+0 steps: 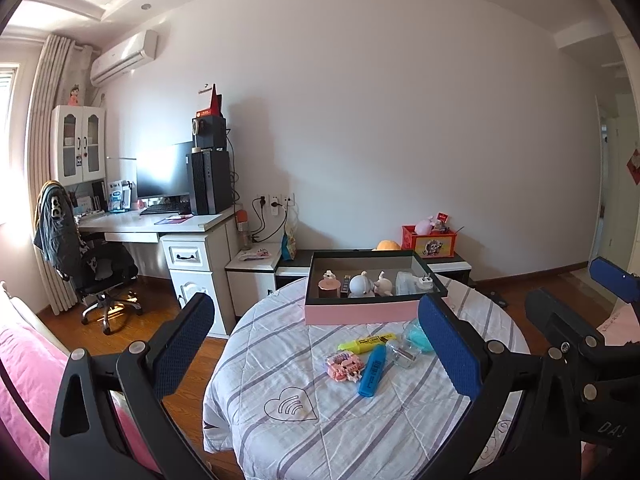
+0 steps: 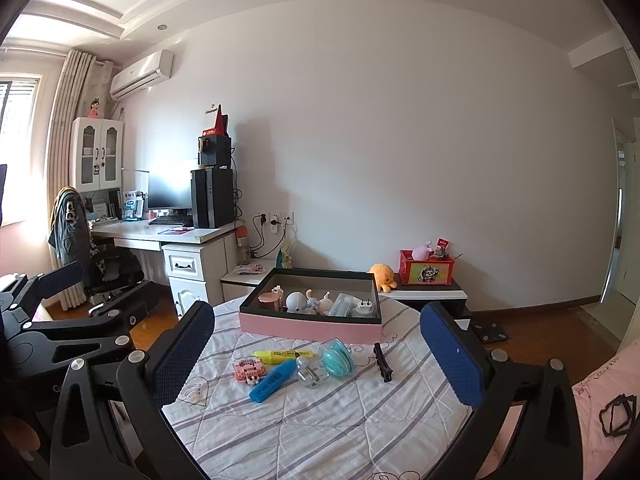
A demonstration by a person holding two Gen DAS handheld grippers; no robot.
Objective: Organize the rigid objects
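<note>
A pink box (image 1: 360,314) with a dark rim stands at the far side of the quilted round table (image 1: 320,432) and holds several small figures and a plug. In front of it lie a yellow highlighter (image 2: 282,356), a blue highlighter (image 2: 272,382), a pink brick toy (image 2: 249,370), a clear bottle (image 2: 312,372), a teal round case (image 2: 338,360) and a black clip (image 2: 382,362). My left gripper (image 1: 316,304) hovers open and empty above the table's near left. My right gripper (image 2: 318,310) is open and empty too, on the near right.
Beyond the table's left edge are a white desk (image 1: 160,224) with a computer and an office chair (image 1: 100,276). A low cabinet (image 2: 432,294) behind the table carries a red crate (image 2: 426,270) and an orange plush. Pink bedding (image 1: 28,364) lies at the near left.
</note>
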